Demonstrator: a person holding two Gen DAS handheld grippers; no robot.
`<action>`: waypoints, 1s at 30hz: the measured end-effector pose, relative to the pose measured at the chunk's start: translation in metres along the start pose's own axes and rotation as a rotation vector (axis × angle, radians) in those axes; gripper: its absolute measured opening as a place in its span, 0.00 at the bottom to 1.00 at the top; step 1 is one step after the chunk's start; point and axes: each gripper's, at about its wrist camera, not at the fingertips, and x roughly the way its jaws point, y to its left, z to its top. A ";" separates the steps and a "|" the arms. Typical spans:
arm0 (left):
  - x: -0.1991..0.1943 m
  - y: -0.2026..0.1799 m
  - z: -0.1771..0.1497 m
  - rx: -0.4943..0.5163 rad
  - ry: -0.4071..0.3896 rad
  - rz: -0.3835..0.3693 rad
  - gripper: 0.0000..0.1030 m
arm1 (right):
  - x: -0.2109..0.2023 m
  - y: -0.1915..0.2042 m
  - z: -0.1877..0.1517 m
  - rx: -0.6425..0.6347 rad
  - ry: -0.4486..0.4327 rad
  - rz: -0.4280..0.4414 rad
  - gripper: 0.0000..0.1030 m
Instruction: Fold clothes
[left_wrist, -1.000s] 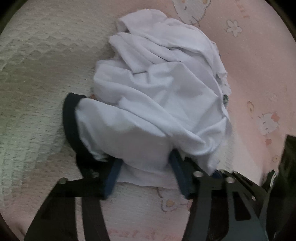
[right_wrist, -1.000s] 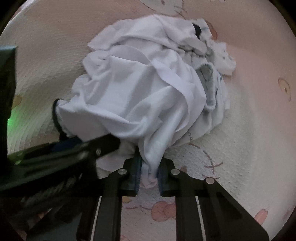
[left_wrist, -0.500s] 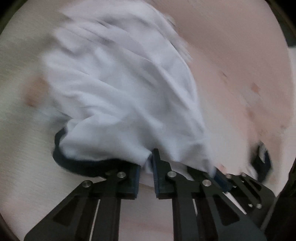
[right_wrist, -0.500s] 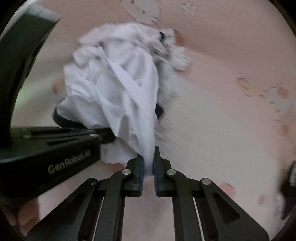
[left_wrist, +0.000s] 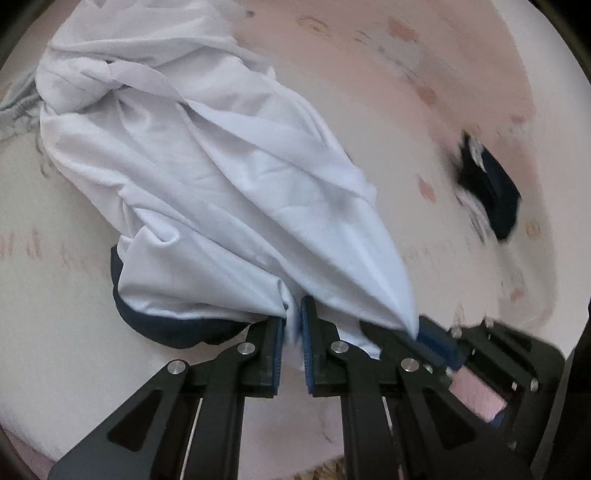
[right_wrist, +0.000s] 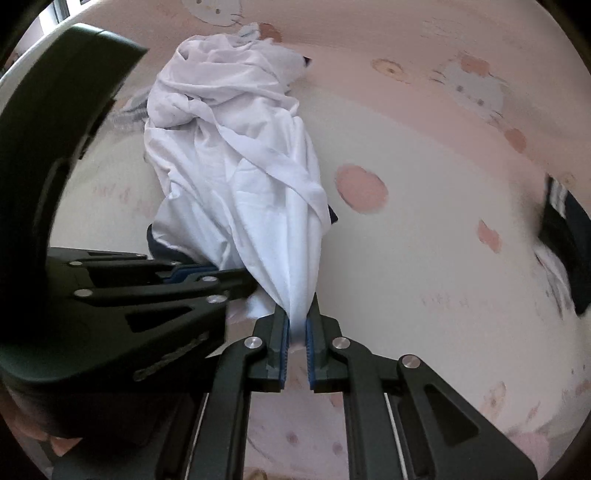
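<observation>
On the pink cartoon-print bedsheet the white shirt trails away from both grippers. The left gripper, jaws closing, pinches its edge beside the navy collar. Just beside it, the right gripper clamps a bunched fold.

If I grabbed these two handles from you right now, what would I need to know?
Left tool: its jaws are closing, with an edge of the white shirt between them, by the dark trim.
Right tool: shut on another bunch of the same shirt, close beside the left.
The shirt trails crumpled across the pink printed bedspread. A dark garment lies off to the right.
Done: both edges gripped.
Left: spread it flat, then fold; nothing is folded yet.
</observation>
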 end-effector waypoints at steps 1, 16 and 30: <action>-0.004 -0.009 -0.008 0.016 0.011 -0.021 0.10 | -0.003 -0.007 -0.012 0.014 0.007 -0.004 0.06; -0.010 0.042 0.081 -0.172 -0.089 -0.003 0.62 | -0.024 -0.053 -0.034 0.315 0.036 0.132 0.40; 0.010 0.073 0.103 -0.294 -0.205 0.119 0.62 | 0.048 -0.042 0.023 0.156 0.146 0.063 0.37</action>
